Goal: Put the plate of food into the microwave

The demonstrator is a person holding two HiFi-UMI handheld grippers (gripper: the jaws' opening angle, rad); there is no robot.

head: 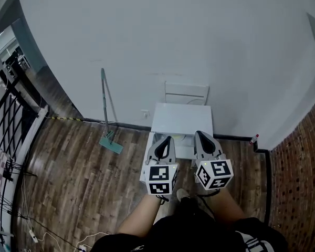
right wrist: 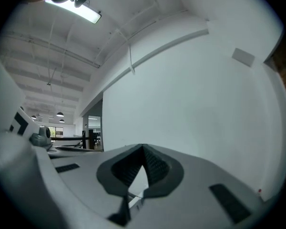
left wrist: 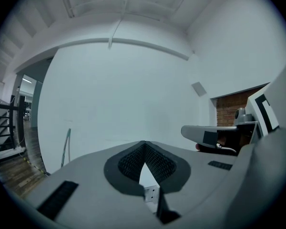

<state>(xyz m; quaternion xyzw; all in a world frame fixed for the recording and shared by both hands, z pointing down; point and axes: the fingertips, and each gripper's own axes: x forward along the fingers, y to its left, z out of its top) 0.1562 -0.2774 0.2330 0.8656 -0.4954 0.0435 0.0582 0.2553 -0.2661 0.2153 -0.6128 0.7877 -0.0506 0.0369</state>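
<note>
No plate of food and nothing I can name as a microwave shows in any view. A white boxy unit (head: 181, 118) stands on the floor against the white wall, straight ahead of me. My left gripper (head: 165, 140) and right gripper (head: 200, 135) are held side by side over its front edge, pointing at the wall. In the left gripper view the left gripper (left wrist: 144, 145) has its jaws closed tip to tip, with nothing held. The right gripper (right wrist: 143, 149) looks the same in its own view, shut and empty.
A long-handled mop (head: 106, 125) leans on the wall left of the unit. A white panel (head: 186, 93) is on the wall behind it. A brick wall (head: 299, 182) is at right, a black railing (head: 10, 119) and cables at left. Wooden floor (head: 79, 172) lies all around.
</note>
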